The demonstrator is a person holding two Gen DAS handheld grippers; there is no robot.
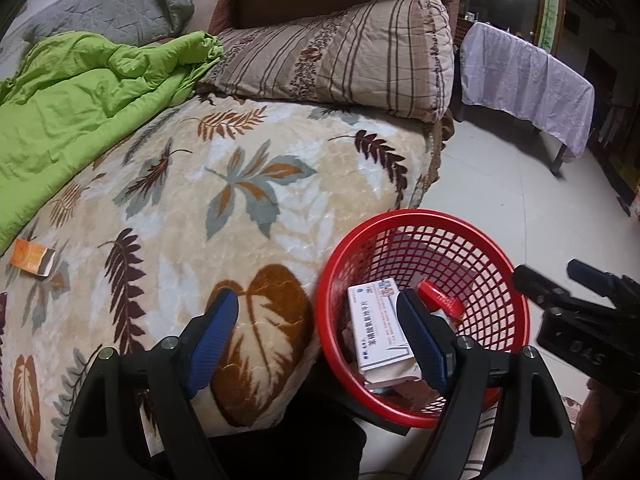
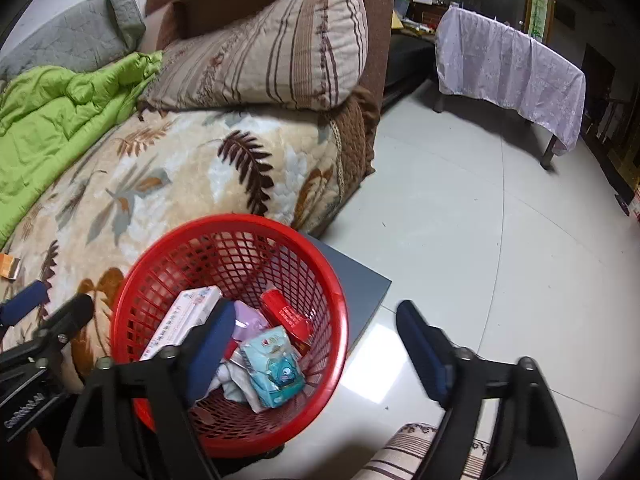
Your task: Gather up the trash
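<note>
My two hand-held grippers hung open and empty over a red basket of collected trash beside the bed.

My left hand-held gripper point(image 1: 318, 336) spread its blue pads above the leaf-print blanket point(image 1: 224, 184) and the red basket point(image 1: 520, 300); my right hand-held gripper point(image 2: 316, 340) gaped over the basket's far rim and the floor point(image 2: 480, 240). Inside lay a white box point(image 1: 376, 328), a red carton point(image 2: 286, 314) and a blue tissue pack point(image 2: 276, 368). An orange packet point(image 1: 33, 258) remained on the bed, near the green quilt point(image 1: 80, 96). Beyond stood a striped pillow point(image 1: 340, 56) and a cloth-draped table point(image 2: 516, 76).
</note>
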